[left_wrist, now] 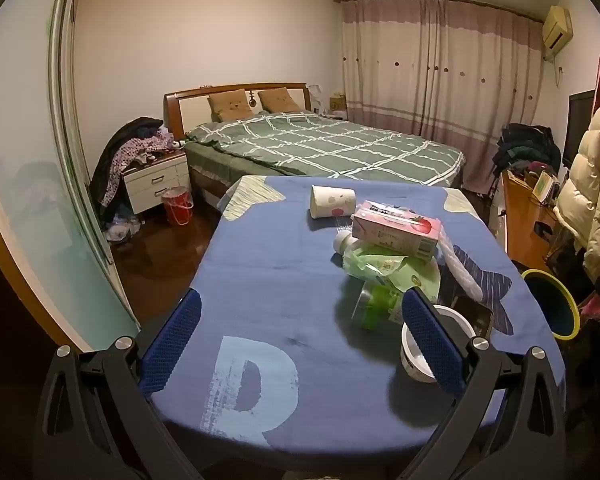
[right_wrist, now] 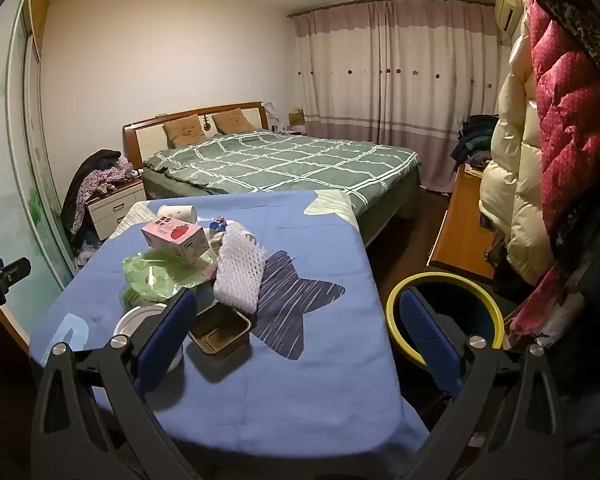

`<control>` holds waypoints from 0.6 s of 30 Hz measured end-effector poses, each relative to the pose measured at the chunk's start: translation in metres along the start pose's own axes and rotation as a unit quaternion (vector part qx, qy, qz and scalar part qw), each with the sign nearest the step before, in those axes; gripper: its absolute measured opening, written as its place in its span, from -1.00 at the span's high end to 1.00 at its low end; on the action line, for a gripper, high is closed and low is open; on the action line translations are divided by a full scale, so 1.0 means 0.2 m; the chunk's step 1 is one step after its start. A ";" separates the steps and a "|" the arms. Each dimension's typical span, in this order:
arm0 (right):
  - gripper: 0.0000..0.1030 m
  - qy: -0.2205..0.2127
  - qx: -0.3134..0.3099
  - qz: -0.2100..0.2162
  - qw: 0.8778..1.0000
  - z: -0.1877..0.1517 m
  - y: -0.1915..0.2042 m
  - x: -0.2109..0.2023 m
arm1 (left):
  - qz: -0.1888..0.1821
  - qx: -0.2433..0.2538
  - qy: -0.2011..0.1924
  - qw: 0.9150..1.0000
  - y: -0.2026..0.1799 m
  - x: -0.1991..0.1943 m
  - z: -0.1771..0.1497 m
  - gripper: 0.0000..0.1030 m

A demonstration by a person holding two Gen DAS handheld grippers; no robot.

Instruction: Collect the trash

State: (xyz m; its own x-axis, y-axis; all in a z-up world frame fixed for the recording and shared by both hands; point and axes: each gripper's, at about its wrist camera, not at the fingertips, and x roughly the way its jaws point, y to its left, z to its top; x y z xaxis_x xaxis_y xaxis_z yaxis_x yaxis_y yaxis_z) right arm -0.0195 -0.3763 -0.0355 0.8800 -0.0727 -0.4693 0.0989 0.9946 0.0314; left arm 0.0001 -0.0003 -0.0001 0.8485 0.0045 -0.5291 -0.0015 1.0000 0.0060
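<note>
Trash lies on a table under a blue cloth (left_wrist: 268, 280) (right_wrist: 320, 240): a pink carton (left_wrist: 396, 228) (right_wrist: 176, 238), a tipped paper cup (left_wrist: 332, 200) (right_wrist: 178, 213), green plastic wrappers (left_wrist: 384, 268) (right_wrist: 160, 276), a green bottle (left_wrist: 374, 306), white foam netting (left_wrist: 460, 268) (right_wrist: 238, 272), a white round tub (left_wrist: 416, 350) (right_wrist: 140, 318) and a brown tray (right_wrist: 220, 330). A yellow-rimmed bin (left_wrist: 552, 304) (right_wrist: 448, 316) stands at the table's right. My left gripper (left_wrist: 300, 344) is open and empty above the cloth. My right gripper (right_wrist: 296, 340) is open and empty over the table's right edge.
A bed with a green checked cover (left_wrist: 324, 148) (right_wrist: 280, 160) lies beyond the table. A nightstand piled with clothes (left_wrist: 156, 176) and a red bucket (left_wrist: 177, 204) stand at left. A wooden cabinet (right_wrist: 464, 224) and hanging padded coats (right_wrist: 560, 140) are at right.
</note>
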 end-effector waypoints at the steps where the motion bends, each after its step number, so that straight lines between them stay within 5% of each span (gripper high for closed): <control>1: -0.88 0.000 0.000 0.000 1.000 0.00 0.00 0.00 | 0.000 0.001 0.001 1.000 0.00 0.00 0.00 -0.93; 18: -0.88 0.003 -0.001 0.003 1.000 -0.01 0.01 0.02 | -0.004 -0.005 0.006 1.000 0.00 0.00 0.00 -0.93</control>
State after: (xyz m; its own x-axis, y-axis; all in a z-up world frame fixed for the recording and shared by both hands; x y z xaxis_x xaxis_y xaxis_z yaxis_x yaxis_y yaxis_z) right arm -0.0163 -0.3739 -0.0393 0.8776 -0.0658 -0.4749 0.0925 0.9952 0.0331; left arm 0.0010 0.0003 -0.0002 0.8422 -0.0041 -0.5392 0.0004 1.0000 -0.0069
